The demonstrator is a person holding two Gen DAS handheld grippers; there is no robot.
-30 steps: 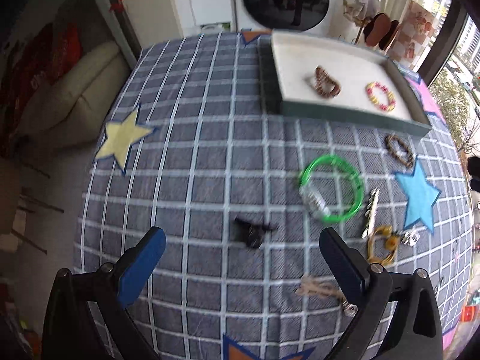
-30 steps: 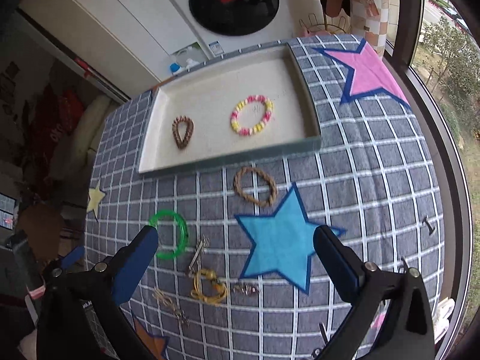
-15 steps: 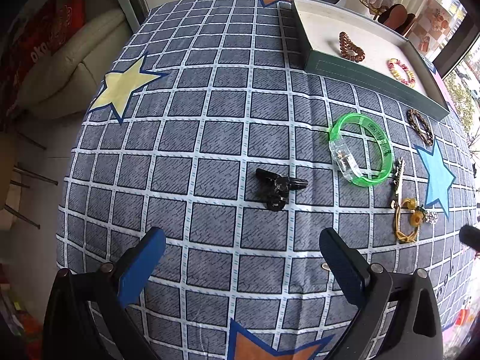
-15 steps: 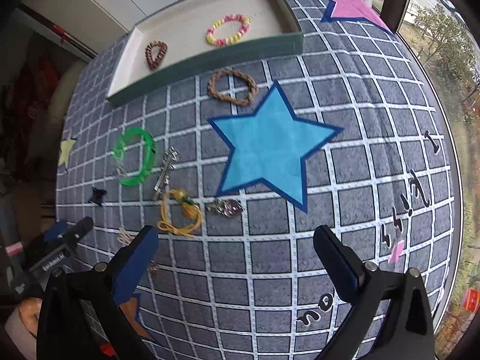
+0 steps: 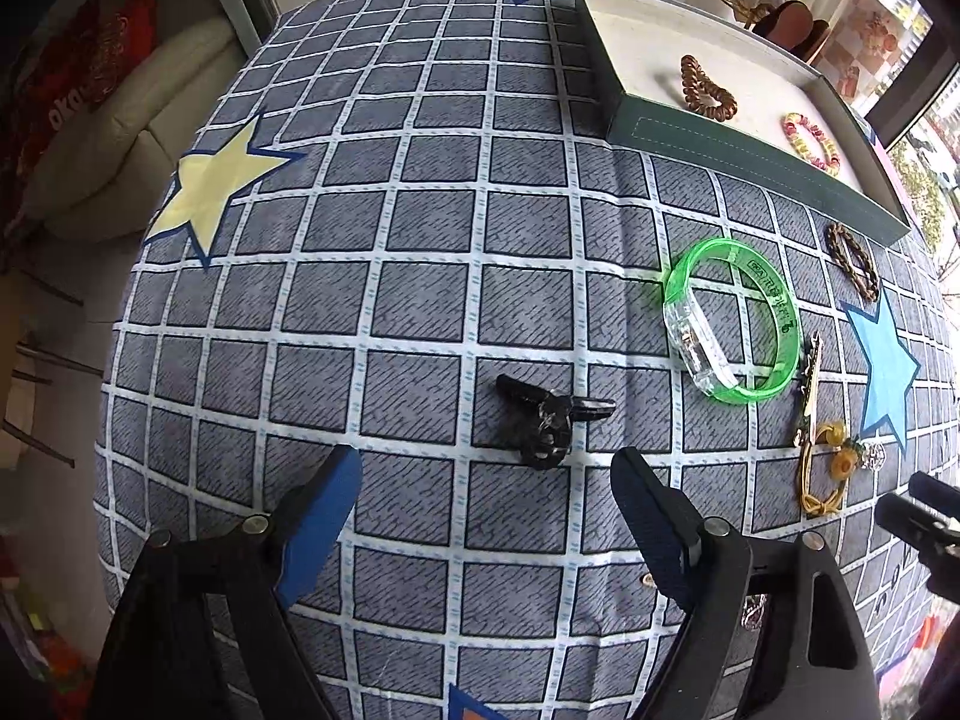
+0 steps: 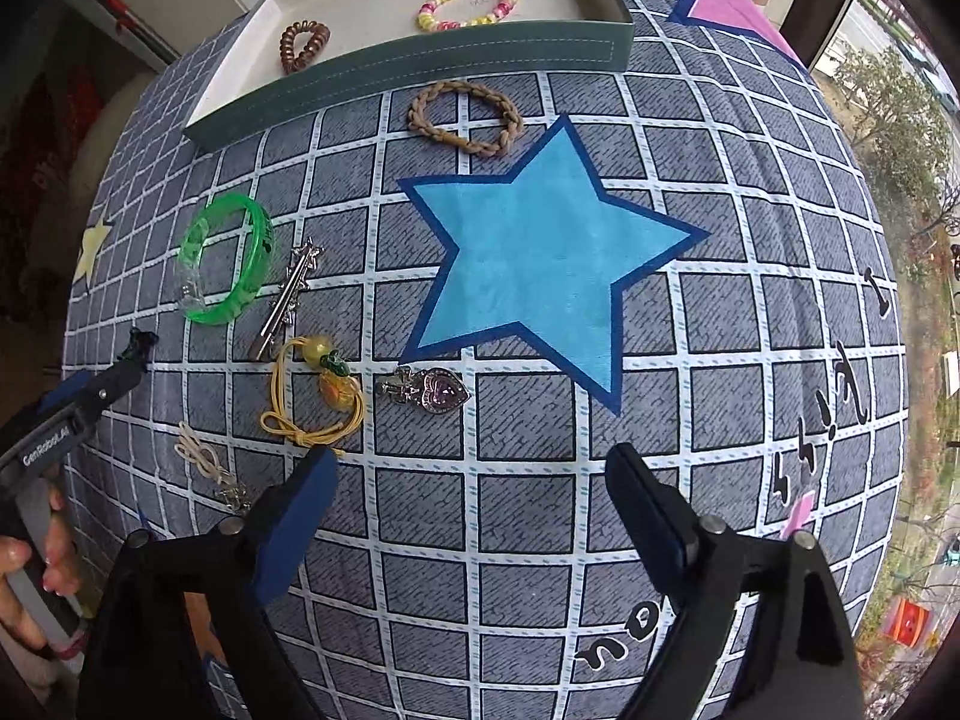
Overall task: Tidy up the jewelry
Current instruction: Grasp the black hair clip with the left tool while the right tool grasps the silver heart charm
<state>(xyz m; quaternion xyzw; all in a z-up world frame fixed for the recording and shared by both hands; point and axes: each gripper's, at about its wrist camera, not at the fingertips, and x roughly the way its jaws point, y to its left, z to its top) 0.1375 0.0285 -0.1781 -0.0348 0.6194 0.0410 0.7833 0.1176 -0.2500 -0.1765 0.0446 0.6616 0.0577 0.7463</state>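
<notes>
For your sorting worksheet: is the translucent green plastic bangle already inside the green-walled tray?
No, the translucent green plastic bangle lies on the checked cloth, outside the green-walled tray.

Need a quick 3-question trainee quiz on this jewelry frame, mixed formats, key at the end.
1. True or false: the green bangle lies inside the tray.
2. How many pieces lie in the tray? A) one B) two C) four
3. Fill in: the dark item nearest ahead of the left hand-held gripper is a black ____.

Key:
1. False; it lies on the checked cloth.
2. B: the brown coil tie and the pink-yellow beaded bracelet.
3. Clip.
</notes>
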